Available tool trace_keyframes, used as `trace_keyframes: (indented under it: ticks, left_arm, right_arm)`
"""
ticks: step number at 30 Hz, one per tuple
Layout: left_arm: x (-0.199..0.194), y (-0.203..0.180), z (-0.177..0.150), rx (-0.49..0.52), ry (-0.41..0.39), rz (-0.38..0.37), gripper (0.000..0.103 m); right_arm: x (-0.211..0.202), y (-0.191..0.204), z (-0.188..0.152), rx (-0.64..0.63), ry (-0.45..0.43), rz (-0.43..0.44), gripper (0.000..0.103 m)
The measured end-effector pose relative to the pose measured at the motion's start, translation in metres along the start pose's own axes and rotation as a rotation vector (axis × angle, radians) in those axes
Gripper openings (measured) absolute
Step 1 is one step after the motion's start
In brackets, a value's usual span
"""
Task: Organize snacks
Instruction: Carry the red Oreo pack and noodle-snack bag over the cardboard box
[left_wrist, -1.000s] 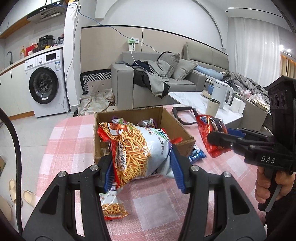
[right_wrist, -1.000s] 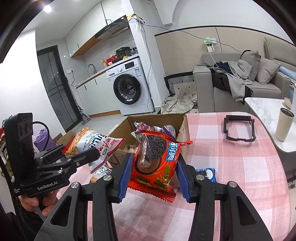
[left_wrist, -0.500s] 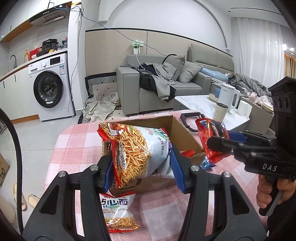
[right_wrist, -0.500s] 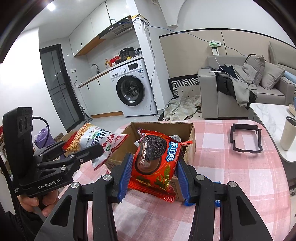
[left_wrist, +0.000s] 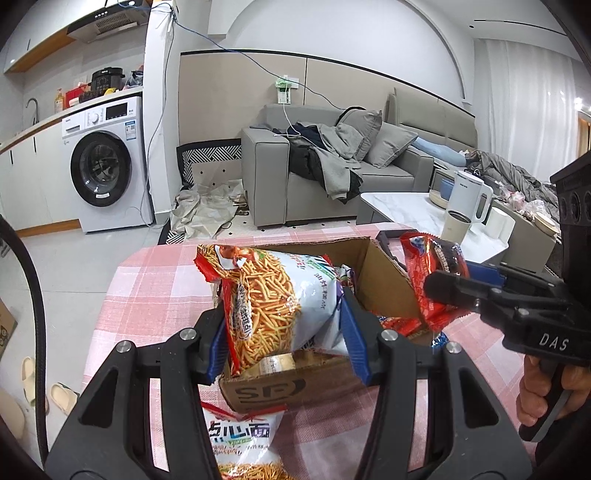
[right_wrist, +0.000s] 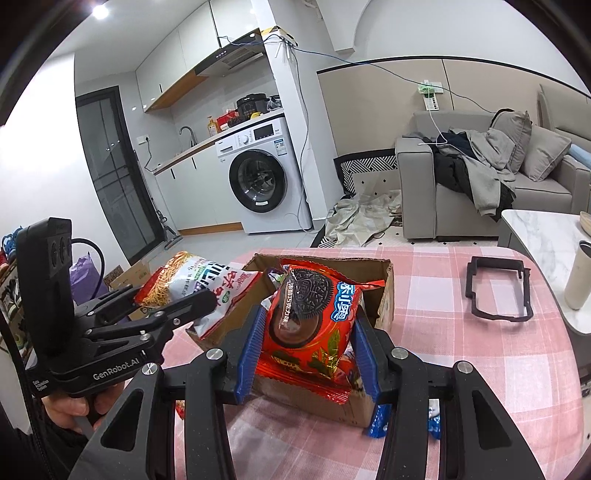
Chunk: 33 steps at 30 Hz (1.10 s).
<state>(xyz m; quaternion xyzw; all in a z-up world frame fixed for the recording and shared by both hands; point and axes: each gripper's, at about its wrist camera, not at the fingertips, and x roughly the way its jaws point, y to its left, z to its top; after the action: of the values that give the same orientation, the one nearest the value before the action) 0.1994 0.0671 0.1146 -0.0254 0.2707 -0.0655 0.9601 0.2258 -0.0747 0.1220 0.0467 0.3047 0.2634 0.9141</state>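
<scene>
Crinkled foil and plastic film made up both packets, so both were judged light, soft and slippery, with brittle contents that hard squeezing would crush. The noodle-snack bag (left_wrist: 280, 295) was seen clamped across its middle between the blue pads (left_wrist: 352, 339) of the left gripper (left_wrist: 284, 343) and held over the near edge of the cardboard box (left_wrist: 380, 280). In the right wrist view, the red cookie packet (right_wrist: 314, 317) was pinched at its sides by the right gripper (right_wrist: 310, 354), likewise over the box's near wall. A grip across the belly was judged sound for such puffy bags; the crimped end seams were judged a firmer hold if slipping occurred.

The box was seen open-topped on the pink checked tablecloth (left_wrist: 155, 273), with at least one other wrapper (left_wrist: 345, 273) visible inside at about one o'clock from the noodle bag; how full it was could not be told. A second noodle packet (left_wrist: 240, 435) lay on the cloth at six o'clock from the box, outside it. A blue wrapper (right_wrist: 380, 421) lay on the cloth at the box's near corner, at about five o'clock from the cookie packet. A black frame (right_wrist: 498, 291) was seen on the cloth at three o'clock, well apart.
</scene>
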Motion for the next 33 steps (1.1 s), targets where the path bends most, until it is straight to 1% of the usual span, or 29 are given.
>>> trace_keyframes:
  ticks: [8,13,17,25,33]
  left_arm:
    - [0.039,0.010,0.004,-0.014,0.020,0.018,0.050]
    - [0.057,0.014,-0.002,-0.018,0.020,0.022,0.050]
    - [0.070,0.012,-0.004,0.000,0.011,0.035,0.050]
    - [0.085,0.014,-0.012,-0.005,-0.011,0.027,0.050]
    - [0.088,0.023,-0.019,-0.019,-0.015,0.019,0.050]
  right_arm:
    - [0.021,-0.005,0.002,0.003,0.016,-0.006,0.047]
    - [0.030,-0.007,0.001,-0.001,0.019,-0.013,0.047]
    - [0.039,-0.010,0.000,0.003,0.021,-0.014,0.047]
    - [0.058,-0.011,-0.005,-0.002,0.035,-0.017,0.047]
    - [0.065,-0.009,-0.007,-0.015,0.035,-0.016,0.047]
